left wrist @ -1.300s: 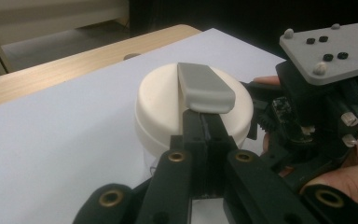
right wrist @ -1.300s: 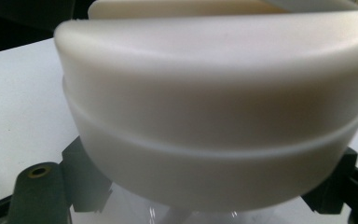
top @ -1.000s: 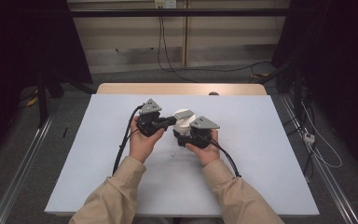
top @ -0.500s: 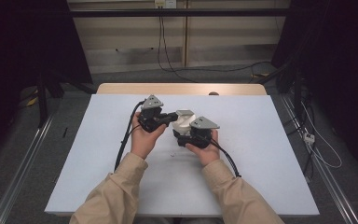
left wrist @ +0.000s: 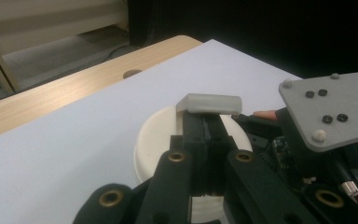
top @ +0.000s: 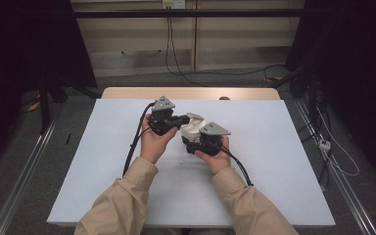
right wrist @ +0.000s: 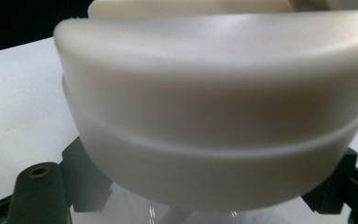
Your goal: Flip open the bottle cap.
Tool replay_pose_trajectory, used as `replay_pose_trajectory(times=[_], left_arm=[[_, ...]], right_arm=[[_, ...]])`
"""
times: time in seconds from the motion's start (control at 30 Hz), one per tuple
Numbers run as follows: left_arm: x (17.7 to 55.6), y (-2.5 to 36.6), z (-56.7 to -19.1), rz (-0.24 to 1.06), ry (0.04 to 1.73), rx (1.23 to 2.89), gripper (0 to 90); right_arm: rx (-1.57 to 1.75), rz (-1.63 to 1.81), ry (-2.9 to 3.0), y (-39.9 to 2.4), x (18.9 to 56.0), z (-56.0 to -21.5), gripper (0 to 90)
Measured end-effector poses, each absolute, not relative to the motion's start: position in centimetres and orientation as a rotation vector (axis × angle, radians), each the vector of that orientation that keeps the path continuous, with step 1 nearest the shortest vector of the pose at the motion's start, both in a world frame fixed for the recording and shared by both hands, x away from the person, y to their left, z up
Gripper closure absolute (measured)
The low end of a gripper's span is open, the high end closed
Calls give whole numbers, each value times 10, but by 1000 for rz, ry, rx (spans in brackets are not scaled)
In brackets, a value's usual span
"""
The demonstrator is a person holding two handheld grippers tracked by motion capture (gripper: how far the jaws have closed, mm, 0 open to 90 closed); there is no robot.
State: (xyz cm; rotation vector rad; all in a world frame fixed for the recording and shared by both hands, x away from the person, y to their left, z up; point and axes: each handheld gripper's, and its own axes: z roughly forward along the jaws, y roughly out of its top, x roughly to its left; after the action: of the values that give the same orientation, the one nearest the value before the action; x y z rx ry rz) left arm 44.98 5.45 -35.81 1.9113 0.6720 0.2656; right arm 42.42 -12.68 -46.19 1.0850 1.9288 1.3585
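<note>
1. Left gripper [top: 180, 120]: jaws brought fully together, pinching the upright tab under a small pale grey rectangular block [left wrist: 209, 103] that sits on top of the round cream-white plastic container [top: 192, 128]. In the left gripper view the two black jaws stand pressed flat against each other below the block.
2. Right gripper [top: 193, 142]: closed on the same container from the person's side. In the right gripper view the container's curved wall [right wrist: 214, 116] sits hard against the camera, with the black jaw parts at either lower corner.
3. Container: held just above the pale blue-white bench [top: 274, 147], near its middle, between the two grippers. A shallow groove runs round its wall, splitting an upper band from a lower one.
4. Left hand [top: 154, 142] and right hand [top: 215, 156] grip the tool bodies; beige sleeves come in from the bottom edge of the high view.
5. Black cables trail from each gripper back toward the person.
6. A bare wooden strip [top: 127, 93] runs along the bench's far edge.
</note>
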Motion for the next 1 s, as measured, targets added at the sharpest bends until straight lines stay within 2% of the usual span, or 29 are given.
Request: replay_pose_trajectory(times=[1.0], left_arm=[[458,40,-351,279,661,1925,900]], right_arm=[[1088,1358,1929,-127,425,-462,188]])
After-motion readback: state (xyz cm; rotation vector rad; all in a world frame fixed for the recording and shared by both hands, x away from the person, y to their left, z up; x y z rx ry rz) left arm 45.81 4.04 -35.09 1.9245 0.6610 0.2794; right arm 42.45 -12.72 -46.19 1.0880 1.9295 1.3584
